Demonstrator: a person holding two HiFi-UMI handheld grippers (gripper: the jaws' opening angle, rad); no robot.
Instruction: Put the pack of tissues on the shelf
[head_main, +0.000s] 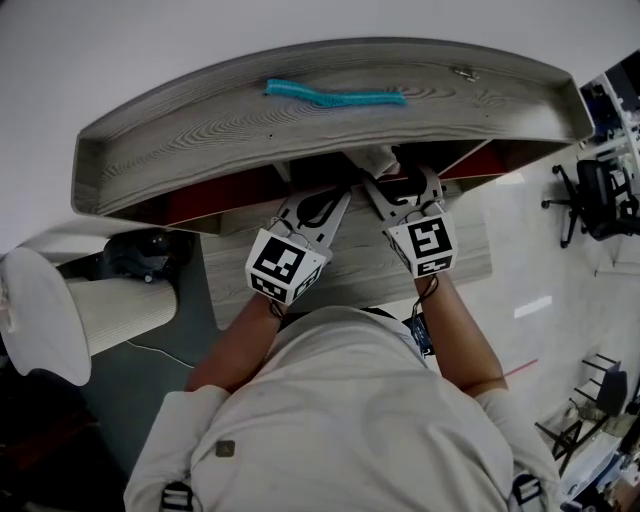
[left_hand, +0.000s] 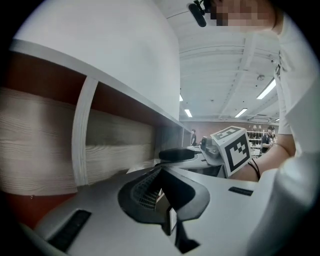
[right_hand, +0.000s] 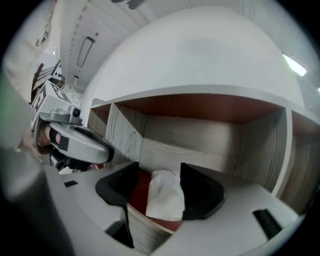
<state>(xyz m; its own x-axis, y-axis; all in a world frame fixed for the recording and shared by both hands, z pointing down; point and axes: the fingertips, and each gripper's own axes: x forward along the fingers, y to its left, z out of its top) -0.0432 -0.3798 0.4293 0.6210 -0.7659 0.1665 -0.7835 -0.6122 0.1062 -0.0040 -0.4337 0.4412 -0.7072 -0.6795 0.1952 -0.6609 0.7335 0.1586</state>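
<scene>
The white pack of tissues (right_hand: 165, 196) lies on the red floor of a shelf compartment (right_hand: 200, 142). It sits between the wide-apart jaws of my right gripper (right_hand: 159, 168), close to the right-hand finger and with a gap on the other side. That gripper is open. From above, the pack (head_main: 372, 160) shows just under the shelf's grey wood-grain top (head_main: 200, 130), ahead of my right gripper (head_main: 392, 182). My left gripper (head_main: 338, 188) reaches in beside it. In its own view its fingers (left_hand: 162, 176) stand together with nothing seen between them.
A teal strip (head_main: 335, 96) lies on the shelf top. White uprights (right_hand: 287, 150) divide the compartments. A lower wood-grain board (head_main: 350, 272) juts out under my hands. A white ribbed cylinder (head_main: 110, 315) stands at the left and an office chair (head_main: 600, 195) at the right.
</scene>
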